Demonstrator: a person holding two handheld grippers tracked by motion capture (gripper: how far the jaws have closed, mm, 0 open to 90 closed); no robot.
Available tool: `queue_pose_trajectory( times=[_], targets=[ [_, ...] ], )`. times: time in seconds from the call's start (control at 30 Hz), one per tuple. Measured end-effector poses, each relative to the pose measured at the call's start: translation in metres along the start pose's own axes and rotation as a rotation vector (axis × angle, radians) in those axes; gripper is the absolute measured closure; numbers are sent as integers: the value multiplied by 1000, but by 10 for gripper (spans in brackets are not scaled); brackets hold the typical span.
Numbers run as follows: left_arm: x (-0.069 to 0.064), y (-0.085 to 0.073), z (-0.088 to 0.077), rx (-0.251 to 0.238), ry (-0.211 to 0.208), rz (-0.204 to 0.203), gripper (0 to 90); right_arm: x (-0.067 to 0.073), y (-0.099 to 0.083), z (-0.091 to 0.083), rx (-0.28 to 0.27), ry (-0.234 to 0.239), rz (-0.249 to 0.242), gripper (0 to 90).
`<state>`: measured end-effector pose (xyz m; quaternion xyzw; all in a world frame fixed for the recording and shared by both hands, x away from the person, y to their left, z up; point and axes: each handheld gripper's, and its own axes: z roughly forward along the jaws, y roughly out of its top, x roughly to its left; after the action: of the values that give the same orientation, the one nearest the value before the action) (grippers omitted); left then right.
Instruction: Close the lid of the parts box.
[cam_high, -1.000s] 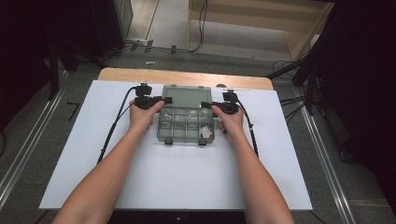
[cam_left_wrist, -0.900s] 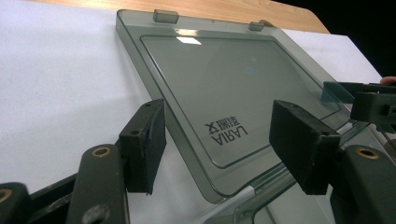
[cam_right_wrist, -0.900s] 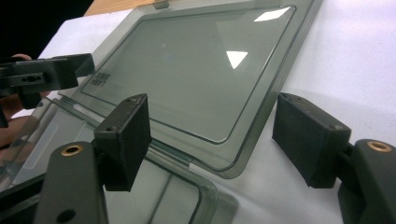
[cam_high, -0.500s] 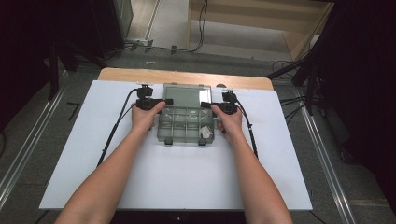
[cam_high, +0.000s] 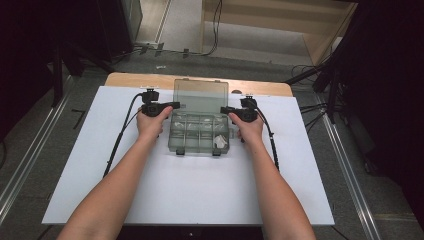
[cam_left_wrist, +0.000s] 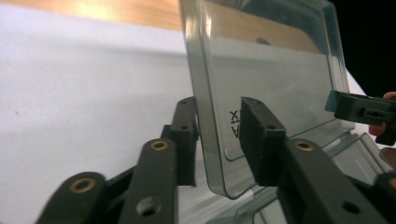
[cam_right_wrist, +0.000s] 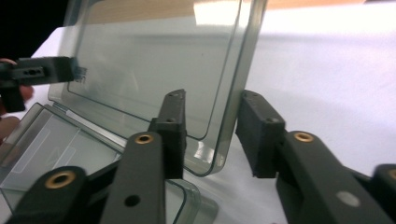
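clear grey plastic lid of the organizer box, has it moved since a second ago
Yes. The clear grey plastic lid has swung up and back toward the wooden table edge; the compartment base stayed put.

A white sheet covers a wooden table, with metal rails and cables on the floor around.

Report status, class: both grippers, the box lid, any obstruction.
Left gripper and right gripper each straddle a lid edge, jaws apart. Lid raised, box open. Nothing in the way.
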<state>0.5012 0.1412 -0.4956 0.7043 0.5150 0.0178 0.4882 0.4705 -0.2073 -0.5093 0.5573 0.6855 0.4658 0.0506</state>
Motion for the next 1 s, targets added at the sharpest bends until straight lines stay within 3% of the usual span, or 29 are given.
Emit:
queue_pose_trajectory(
  times=[0.23, 0.43, 0.57, 0.7, 0.87, 1.0],
  targets=[
    [-2, 1, -11, -26, -28, 76, 771, 5, -1, -14, -41, -36, -93, 813],
    [0, 0, -15, -15, -38, 89, 789, 10, -4, -16, -55, -66, -134, 823],
    [-3, 1, -18, -4, -13, 121, 822, 13, -5, -17, -64, -79, -167, 825],
    [-4, 5, -20, -24, -5, 91, 755, 13, -7, -18, -71, -90, -188, 825],
    [-9, 17, -24, -65, 16, 108, 724, 16, -10, -18, -90, -106, -203, 825],
    [-14, 29, -25, -113, -6, 72, 725, 17, -13, -18, -110, -113, -211, 824]
  ],
)
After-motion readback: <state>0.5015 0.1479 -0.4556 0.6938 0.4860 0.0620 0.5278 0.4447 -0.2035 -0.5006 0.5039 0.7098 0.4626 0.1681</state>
